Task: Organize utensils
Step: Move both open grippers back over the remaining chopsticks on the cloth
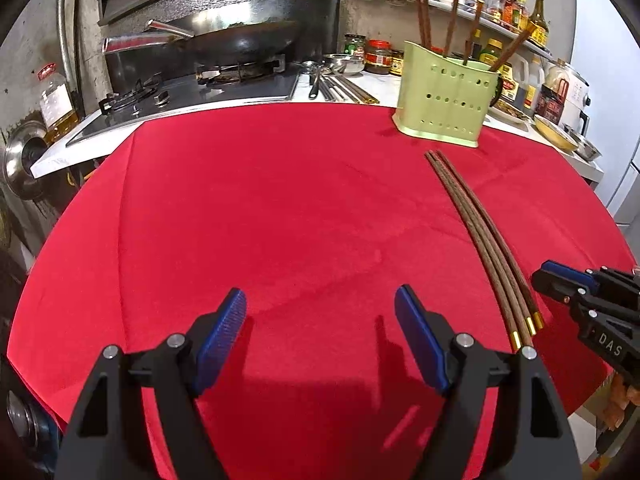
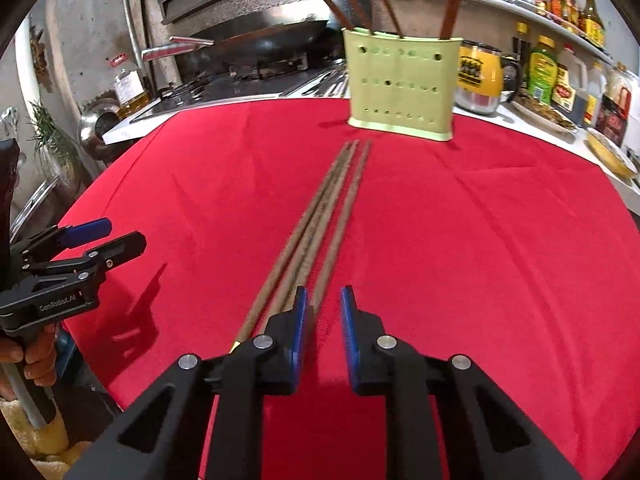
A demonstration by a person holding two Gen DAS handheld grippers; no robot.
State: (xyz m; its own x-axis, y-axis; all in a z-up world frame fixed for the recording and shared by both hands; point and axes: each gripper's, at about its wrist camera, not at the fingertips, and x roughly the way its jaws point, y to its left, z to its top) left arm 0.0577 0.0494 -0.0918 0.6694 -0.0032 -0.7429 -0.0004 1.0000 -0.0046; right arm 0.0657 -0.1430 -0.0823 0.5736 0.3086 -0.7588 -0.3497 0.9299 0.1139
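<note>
Three brown chopsticks [image 1: 480,236] with gold ends lie side by side on the red cloth [image 1: 260,200], pointing toward a green perforated holder [image 1: 444,100] that has several chopsticks standing in it. In the right wrist view the chopsticks [image 2: 320,224] run from the holder [image 2: 402,88] down to my right gripper [image 2: 324,304]. Its jaws stand partly open over the near ends, and the rightmost chopstick passes between them. My left gripper [image 1: 320,304] is wide open and empty over bare cloth, left of the chopsticks. The right gripper also shows in the left wrist view [image 1: 560,280].
A stove with a wok [image 1: 240,40] stands behind the table at the left. Metal utensils [image 1: 340,84] lie on the white counter. Bottles and jars [image 1: 520,20] fill the shelf and counter at the right. A yellow jar [image 2: 478,76] stands right behind the holder.
</note>
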